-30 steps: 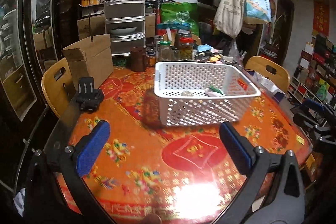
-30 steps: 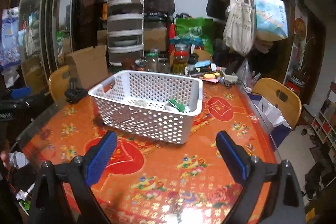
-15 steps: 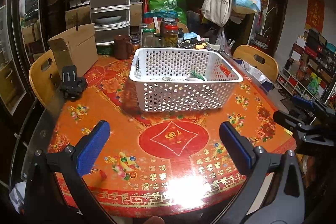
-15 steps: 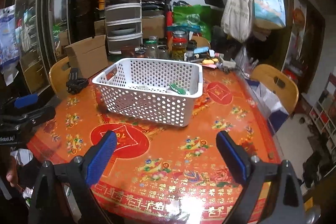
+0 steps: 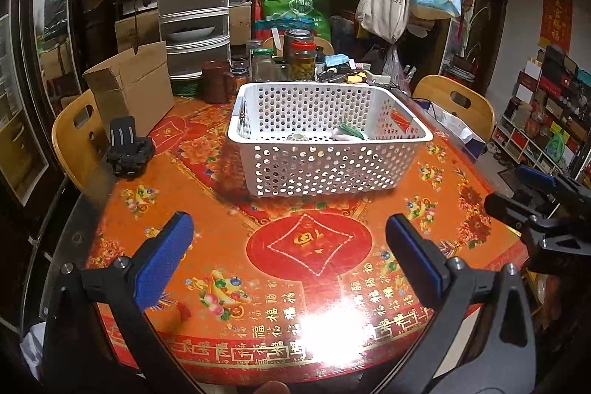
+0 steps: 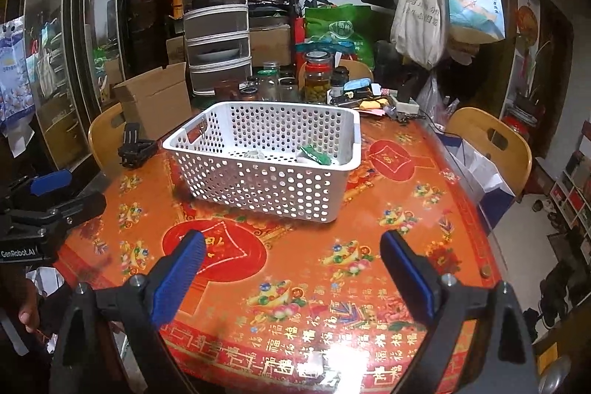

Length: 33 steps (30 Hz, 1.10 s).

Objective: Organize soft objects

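At the far left a brown cardboard box stands open near the tabletop edge, and just in front of it lies a small black clip-like mount, both set well apart from the working area, probably parked out of the way. Nearer, the left gripper hovers low over the orange patterned cloth with its jaws spread wide and nothing between the blue pads. Past it, near the middle of the tabletop, sits the white perforated basket, placed within reach of both hands as the likely collecting bin. Inside it rest a few small things: a green-and-white soft object toward the right side and a pale rounded piece beside it, too small to identify. No loose soft objects show on the cloth around the basket, so the sorting looks close to finished. To the right, the right gripper likewise hangs above the cloth, jaws apart and empty, pulled back from the basket. Jars and clutter crowd the far edge behind.
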### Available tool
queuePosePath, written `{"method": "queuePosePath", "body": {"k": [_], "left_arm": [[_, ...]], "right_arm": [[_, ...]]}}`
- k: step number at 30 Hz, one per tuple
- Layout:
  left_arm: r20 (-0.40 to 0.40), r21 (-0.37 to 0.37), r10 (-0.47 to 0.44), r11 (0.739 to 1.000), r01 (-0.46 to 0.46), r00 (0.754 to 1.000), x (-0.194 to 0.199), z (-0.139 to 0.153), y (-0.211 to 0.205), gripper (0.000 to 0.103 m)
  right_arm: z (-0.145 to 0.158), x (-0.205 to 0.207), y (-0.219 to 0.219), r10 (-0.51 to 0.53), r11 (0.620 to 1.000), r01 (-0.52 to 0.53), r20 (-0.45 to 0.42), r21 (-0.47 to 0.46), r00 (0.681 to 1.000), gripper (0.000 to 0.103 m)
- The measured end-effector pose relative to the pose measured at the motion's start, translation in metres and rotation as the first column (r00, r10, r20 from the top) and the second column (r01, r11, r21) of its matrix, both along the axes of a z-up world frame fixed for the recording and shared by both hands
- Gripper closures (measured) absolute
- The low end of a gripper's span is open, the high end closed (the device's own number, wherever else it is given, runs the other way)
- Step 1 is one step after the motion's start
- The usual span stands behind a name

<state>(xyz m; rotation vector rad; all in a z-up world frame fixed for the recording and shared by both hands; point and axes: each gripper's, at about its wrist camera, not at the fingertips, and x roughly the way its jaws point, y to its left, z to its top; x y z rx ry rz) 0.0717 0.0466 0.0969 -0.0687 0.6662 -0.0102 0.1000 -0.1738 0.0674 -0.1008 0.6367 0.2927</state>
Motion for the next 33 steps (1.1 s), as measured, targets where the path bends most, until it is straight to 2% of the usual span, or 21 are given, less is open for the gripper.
{"method": "queuePosePath", "body": {"k": [33], "left_arm": [[-0.004,0.003,-0.006,1.000,0.006,1.000,-0.0020,-0.0059,-0.0041,0.000]], "right_arm": [[-0.0005,-0.0042,0.0036,0.014,1.000,-0.014,0.003,-0.002,1.000,0.008]]}}
